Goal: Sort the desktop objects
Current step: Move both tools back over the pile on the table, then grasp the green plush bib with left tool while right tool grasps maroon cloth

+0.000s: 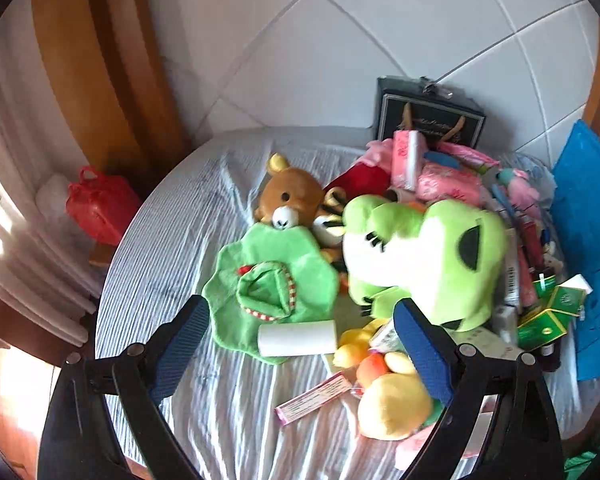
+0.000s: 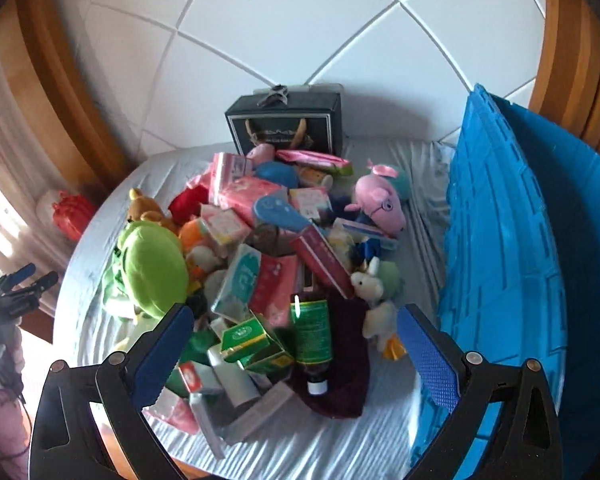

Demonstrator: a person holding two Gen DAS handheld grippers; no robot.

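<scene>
Round table w/ striped cloth (image 2: 420,160) has a blue crate (image 2: 508,248) on its right side and a black gift box (image 2: 286,126) at the back against the tiled wall, w/ a heap of toys, tissue packs and boxes between. In the heap: green frog plush (image 1: 428,252) beside brown bear (image 1: 288,200), pink pig plush (image 2: 380,200) near the crate, green bottle (image 2: 312,332) lying on a dark red cloth. Left gripper (image 1: 300,332) spread wide, empty, above a white roll (image 1: 298,338) by the frog; right gripper (image 2: 296,344) also wide open, empty, over the bottle.
</scene>
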